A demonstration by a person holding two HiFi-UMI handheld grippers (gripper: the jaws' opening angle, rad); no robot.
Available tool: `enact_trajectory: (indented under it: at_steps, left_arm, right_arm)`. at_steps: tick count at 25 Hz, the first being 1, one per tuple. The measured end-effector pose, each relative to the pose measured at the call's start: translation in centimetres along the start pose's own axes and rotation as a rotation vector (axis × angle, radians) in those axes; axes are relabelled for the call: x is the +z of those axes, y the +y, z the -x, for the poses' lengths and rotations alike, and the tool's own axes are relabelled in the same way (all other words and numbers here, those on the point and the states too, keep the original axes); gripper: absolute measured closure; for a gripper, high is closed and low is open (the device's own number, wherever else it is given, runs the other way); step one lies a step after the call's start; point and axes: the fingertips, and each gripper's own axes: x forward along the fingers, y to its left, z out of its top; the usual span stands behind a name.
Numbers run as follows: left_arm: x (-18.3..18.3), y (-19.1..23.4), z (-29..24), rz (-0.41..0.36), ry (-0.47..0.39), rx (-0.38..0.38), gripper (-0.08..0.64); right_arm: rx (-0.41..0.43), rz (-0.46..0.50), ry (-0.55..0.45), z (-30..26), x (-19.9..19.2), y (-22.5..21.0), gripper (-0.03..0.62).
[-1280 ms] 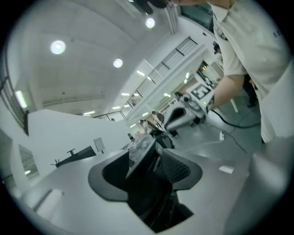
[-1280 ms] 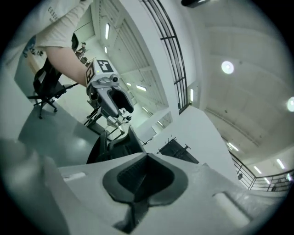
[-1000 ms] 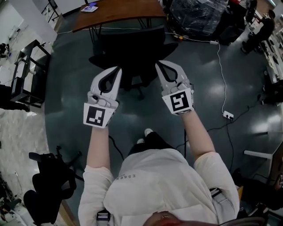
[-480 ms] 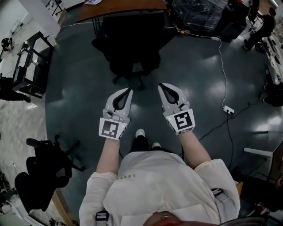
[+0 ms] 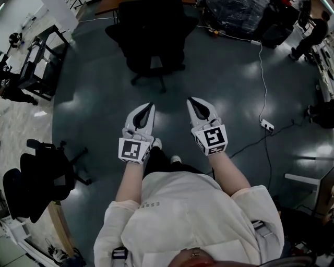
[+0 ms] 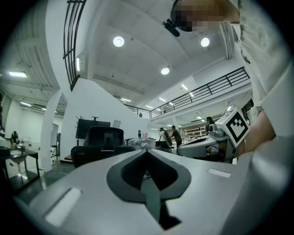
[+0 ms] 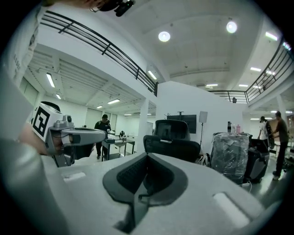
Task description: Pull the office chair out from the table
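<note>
Dark glossy floor (image 5: 104, 114), open white hall, mezzanine railing, round ceiling lights. Two grippers: left gripper (image 5: 150, 106), right gripper (image 5: 192, 101), both jaws pressed together, nothing between. One office chair (image 5: 151, 36) straight ahead, well apart, upright, backrest toward grippers; table (image 5: 107, 7) beyond it. One spare chair (image 5: 36, 182) back-left of left gripper.

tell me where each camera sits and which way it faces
Head view: on the person's head, looking steeply down at floor and chair; shows torso, arms, left claw, right claw.
Left gripper view: on the left claw, looking along its shut jaws toward the chair; right claw and torso at right.
Right gripper view: on the right claw, looking along its shut jaws toward the chair; left claw and torso at left.
Shared: all three show the chair.
</note>
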Motion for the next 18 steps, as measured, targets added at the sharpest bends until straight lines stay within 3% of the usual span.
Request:
enact_trajectory:
  at_steps: [6,18]
  left_arm:
    - [0.7,-3.1,1.6,-0.019,0.011,0.027,0.543]
    - [2.1,-4.5,4.9,-0.045,0.030,-0.049,0.543]
  right_arm:
    - [0.015,-0.009,-0.013,3.6,0.0,0.9,0.601]
    - [-0.019,0.024,0.008,6.0,0.1,4.5,0.601]
